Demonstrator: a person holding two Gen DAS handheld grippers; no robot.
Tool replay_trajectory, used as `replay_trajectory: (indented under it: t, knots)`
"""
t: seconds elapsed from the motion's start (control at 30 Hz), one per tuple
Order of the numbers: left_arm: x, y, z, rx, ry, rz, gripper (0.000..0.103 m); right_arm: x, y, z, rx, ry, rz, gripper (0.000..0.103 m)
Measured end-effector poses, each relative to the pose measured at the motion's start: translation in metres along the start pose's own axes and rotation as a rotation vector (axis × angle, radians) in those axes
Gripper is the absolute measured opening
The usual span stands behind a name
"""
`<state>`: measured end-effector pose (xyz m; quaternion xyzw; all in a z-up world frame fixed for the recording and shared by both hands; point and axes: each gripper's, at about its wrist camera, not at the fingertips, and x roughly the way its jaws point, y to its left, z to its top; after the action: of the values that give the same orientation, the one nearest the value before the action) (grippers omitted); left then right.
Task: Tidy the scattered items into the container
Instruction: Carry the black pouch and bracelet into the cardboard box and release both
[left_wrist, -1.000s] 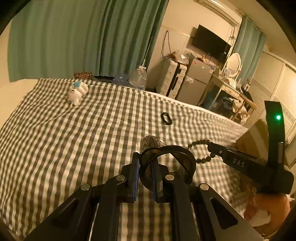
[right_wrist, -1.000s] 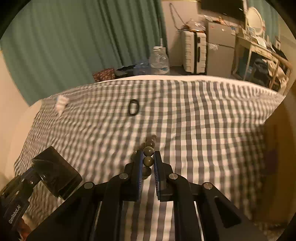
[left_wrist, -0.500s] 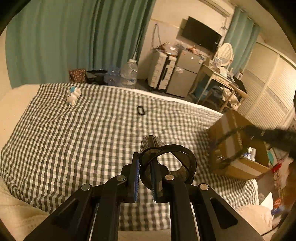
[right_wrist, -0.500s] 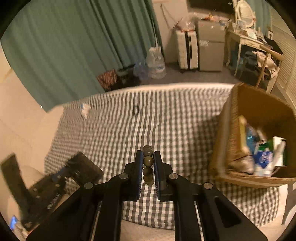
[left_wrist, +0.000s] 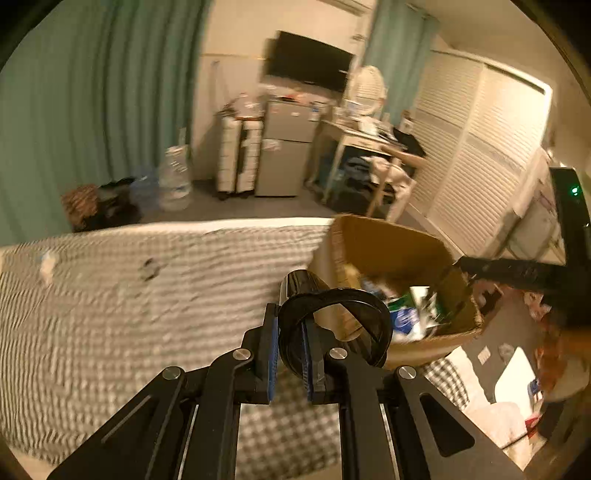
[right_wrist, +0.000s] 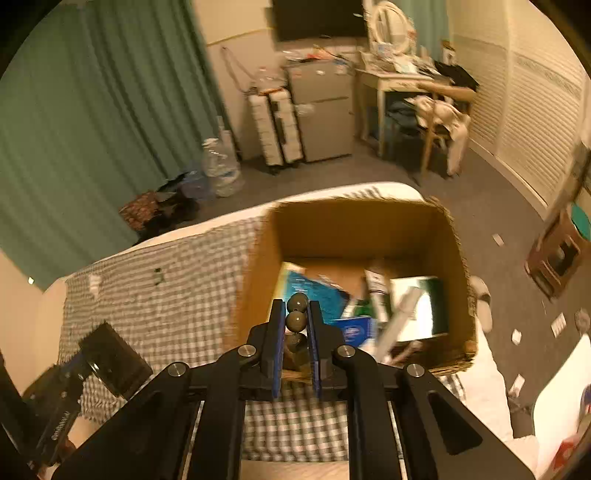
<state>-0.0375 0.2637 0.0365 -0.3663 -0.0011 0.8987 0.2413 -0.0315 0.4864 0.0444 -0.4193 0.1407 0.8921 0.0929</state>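
Right wrist: bead string between jaws.

The cardboard box sits at the right end of the bed, its open top holding a jumble of packets. The right gripper hangs over the box's near left corner with a string of beads between its jaws. The left gripper is over the bed just left of the box, jaws closed on a pair of sunglasses. A small loop and a small toy lie on the bed, farther left. Beyond the bed, water bottles, a suitcase and a fridge stand on the floor.
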Motion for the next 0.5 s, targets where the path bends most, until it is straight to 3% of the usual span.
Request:
replay_trajectory:
  t: [0.3,0.37,0.4,0.43,0.5]
  knots:
    - [0.094,-0.089,0.027,0.153,0.041,-0.068,0.011,0.027,-0.058,0.008,0.112,-0.007,0.026,0.011]
    - [0.112,-0.099,0.024,0.196,0.075,-0.081,0.034,0.035,-0.063,0.008,0.116,0.000,0.003,0.011]
    - [0.120,-0.101,0.021,0.204,0.102,-0.077,0.073,0.036,-0.065,0.008,0.116,-0.006,-0.004,0.011]
    - [0.125,-0.101,0.018,0.209,0.113,-0.054,0.095,0.037,-0.067,0.008,0.123,-0.020,-0.016,0.014]
    - [0.123,-0.093,0.012,0.209,0.045,-0.008,0.096,0.037,-0.073,0.009,0.166,-0.039,-0.060,0.047]
